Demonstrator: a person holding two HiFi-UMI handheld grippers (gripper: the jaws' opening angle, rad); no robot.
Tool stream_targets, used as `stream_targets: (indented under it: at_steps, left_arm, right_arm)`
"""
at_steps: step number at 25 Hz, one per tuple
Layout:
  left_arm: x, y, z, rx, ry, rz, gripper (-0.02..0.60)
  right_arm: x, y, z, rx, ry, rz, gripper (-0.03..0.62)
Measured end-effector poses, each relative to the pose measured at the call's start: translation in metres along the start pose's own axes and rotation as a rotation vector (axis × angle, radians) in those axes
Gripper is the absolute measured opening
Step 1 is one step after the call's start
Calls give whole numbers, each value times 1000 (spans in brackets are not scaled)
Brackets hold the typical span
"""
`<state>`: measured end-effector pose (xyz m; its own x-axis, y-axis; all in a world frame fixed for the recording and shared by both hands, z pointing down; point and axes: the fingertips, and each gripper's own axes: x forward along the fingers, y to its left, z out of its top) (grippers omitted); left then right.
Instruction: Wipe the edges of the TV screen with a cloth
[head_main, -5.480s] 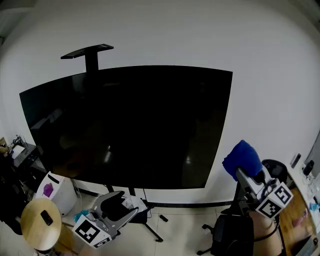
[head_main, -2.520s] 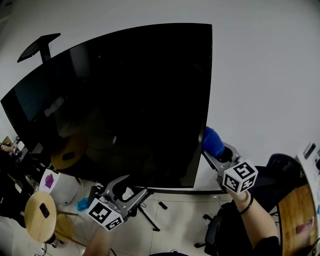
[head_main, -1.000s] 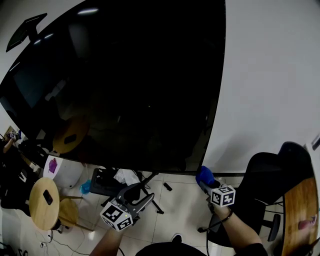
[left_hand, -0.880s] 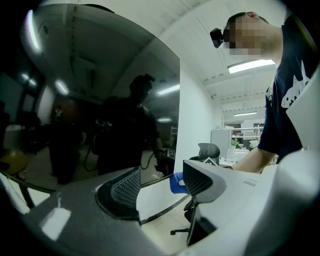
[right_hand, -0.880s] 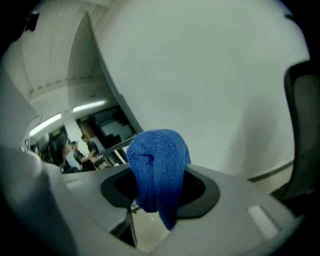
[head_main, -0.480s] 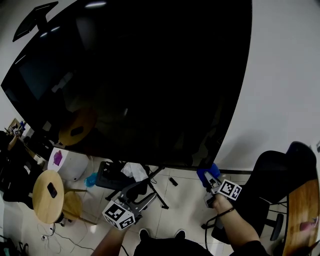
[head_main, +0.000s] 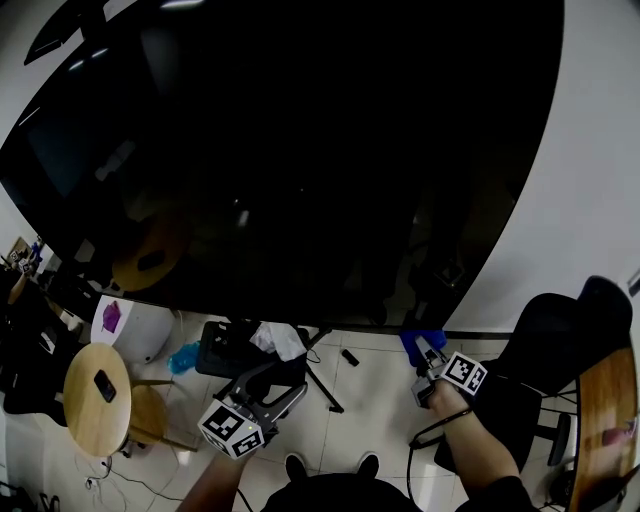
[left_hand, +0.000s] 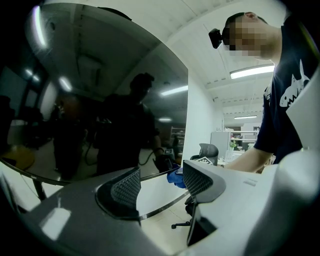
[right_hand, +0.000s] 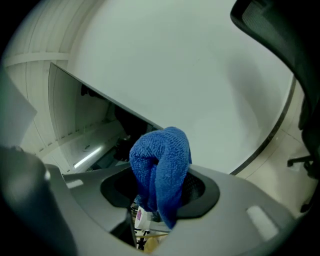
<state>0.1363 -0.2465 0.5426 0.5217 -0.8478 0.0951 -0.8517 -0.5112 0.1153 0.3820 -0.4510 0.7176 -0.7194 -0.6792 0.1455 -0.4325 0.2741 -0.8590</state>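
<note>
The big black TV screen (head_main: 300, 160) fills the upper head view. Its bottom edge runs just above my right gripper (head_main: 421, 352), which is shut on a bunched blue cloth (head_main: 420, 341). The cloth sits against the underside of that edge, near the lower right corner. In the right gripper view the blue cloth (right_hand: 161, 167) bulges out between the pads, with the TV's lower edge (right_hand: 105, 97) behind it. My left gripper (head_main: 272, 385) hangs open and empty below the screen. The left gripper view shows its open fingers (left_hand: 125, 190), the mirror-like TV screen (left_hand: 100, 100) and the far cloth (left_hand: 175, 176).
The TV stand's legs (head_main: 322, 383) and a black box with white cloth (head_main: 250, 350) lie under the screen. A round wooden stool with a phone (head_main: 95, 395) and a white bin (head_main: 130, 328) stand left. A black office chair (head_main: 560, 340) and a wooden desk (head_main: 600, 420) stand right.
My right gripper carried the cloth down the TV's right edge to the lower right corner, rolled, and now sits under the bottom edge. The left gripper stayed low and open.
</note>
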Motion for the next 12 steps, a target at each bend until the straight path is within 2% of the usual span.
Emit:
stream_targets:
  at_steps: [12]
  left_arm:
    - [-79,74,-11,-14,37,-28,258]
  right_arm:
    - [54,42,-56,-47,-25,-24,198]
